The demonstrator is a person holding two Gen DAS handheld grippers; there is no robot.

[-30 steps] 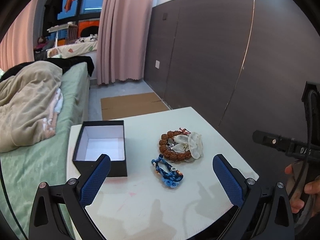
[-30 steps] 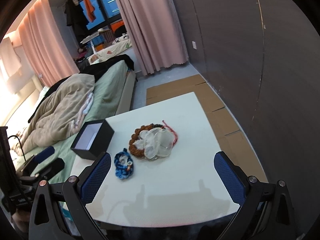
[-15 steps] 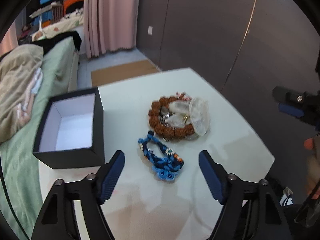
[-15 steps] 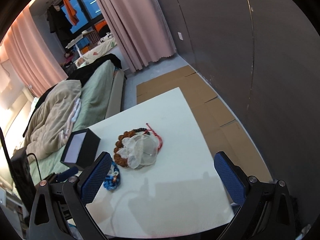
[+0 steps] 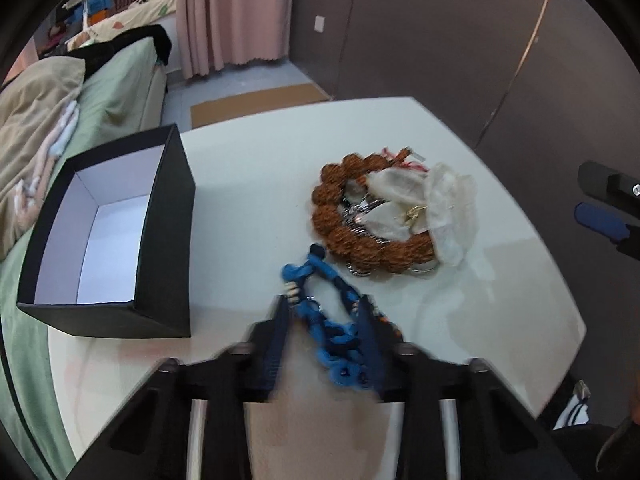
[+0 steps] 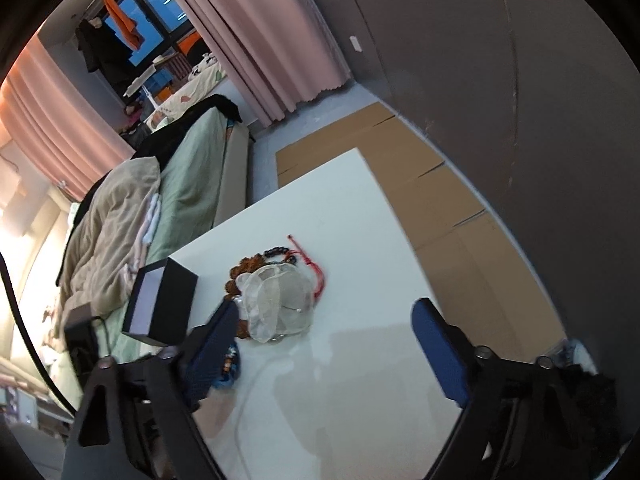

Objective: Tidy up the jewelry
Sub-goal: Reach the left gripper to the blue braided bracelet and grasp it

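A blue braided bracelet lies on the white table, and my left gripper is closing on it, with both pads against its sides. Behind it a brown bead bracelet lies under a white gauze pouch. An open black box with a white inside stands at the left. My right gripper hovers over the table's near part; its jaws are closing with nothing between them. Just beyond its left finger are the pouch, the beads, a red cord and the box.
A bed with a green sheet and a beige blanket runs along the table's left side. Flat cardboard lies on the floor past the table. Dark wall panels rise on the right, and pink curtains hang at the back.
My left gripper came down over the blue bracelet and its jaws narrowed from wide apart to the bracelet's sides. My right gripper sank toward the table, rolled, and narrowed slightly.
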